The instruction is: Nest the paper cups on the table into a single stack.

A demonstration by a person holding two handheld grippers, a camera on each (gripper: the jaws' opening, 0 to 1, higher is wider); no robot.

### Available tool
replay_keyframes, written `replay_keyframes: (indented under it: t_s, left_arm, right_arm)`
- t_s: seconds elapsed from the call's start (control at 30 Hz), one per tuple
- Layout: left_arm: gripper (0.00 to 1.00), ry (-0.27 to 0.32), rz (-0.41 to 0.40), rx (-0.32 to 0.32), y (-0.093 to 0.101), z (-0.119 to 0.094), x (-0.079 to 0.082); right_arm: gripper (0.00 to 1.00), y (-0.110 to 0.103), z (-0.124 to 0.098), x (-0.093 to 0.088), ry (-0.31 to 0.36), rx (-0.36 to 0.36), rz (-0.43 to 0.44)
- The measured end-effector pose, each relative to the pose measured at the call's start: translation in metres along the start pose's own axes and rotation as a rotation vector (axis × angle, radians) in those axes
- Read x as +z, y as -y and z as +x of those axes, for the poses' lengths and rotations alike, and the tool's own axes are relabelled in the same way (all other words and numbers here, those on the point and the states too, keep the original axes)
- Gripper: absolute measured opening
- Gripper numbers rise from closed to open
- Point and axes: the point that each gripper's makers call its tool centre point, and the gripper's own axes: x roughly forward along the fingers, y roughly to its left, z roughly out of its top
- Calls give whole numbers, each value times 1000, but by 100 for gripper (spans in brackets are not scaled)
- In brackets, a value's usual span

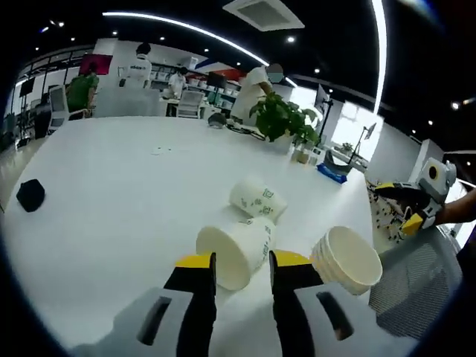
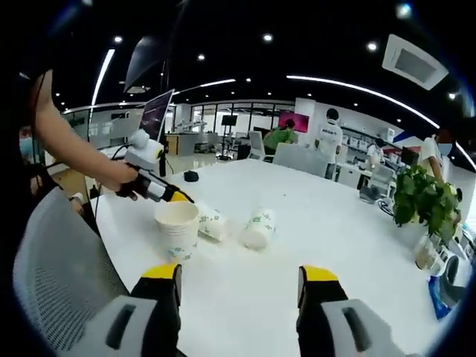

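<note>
A white paper cup (image 1: 234, 253) lies on its side on the white table (image 1: 111, 193), its mouth just in front of my left gripper (image 1: 244, 260), whose jaws stand open on either side of it without touching. A second cup (image 1: 258, 199) lies on its side behind it. To the right is a nested stack of cups (image 1: 346, 259). In the right gripper view that stack (image 2: 177, 227) stands upright with the two lying cups (image 2: 212, 222) (image 2: 259, 227) beside it. My right gripper (image 2: 241, 273) is wide open and holds nothing, well back from them. The left gripper (image 2: 177, 196) hovers by the stack's rim.
A potted plant (image 1: 279, 115) and a blue object (image 1: 331, 172) sit at the table's far side, a small black object (image 1: 30, 195) at its left. A grey mesh chair (image 2: 59, 275) stands by the near edge. People stand at desks behind.
</note>
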Motion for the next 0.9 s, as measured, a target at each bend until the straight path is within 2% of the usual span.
replay_keyframes:
  t_s: [0.2,0.4,0.47,0.77,0.9]
  left_arm:
    - [15,-8,-25,-3,1,6,1]
    - [3,21,-97,-25,-1,9,6]
    - [1,23,-92,-29,-2,8,6]
    - [0,71,-91,-31,3,-11,20]
    - [0,77,-85,-36,0,-18,23]
  right_arm:
    - [61,-4,2,-16,-39,2,0]
    - [61,-2,1,-15,-30,-4,18]
    - [61,-2,1,-16,-32,-3,20]
    - [61,-1,1,-16,-23,-3,15]
    - [61,-2,1,-16,-22,-2,13]
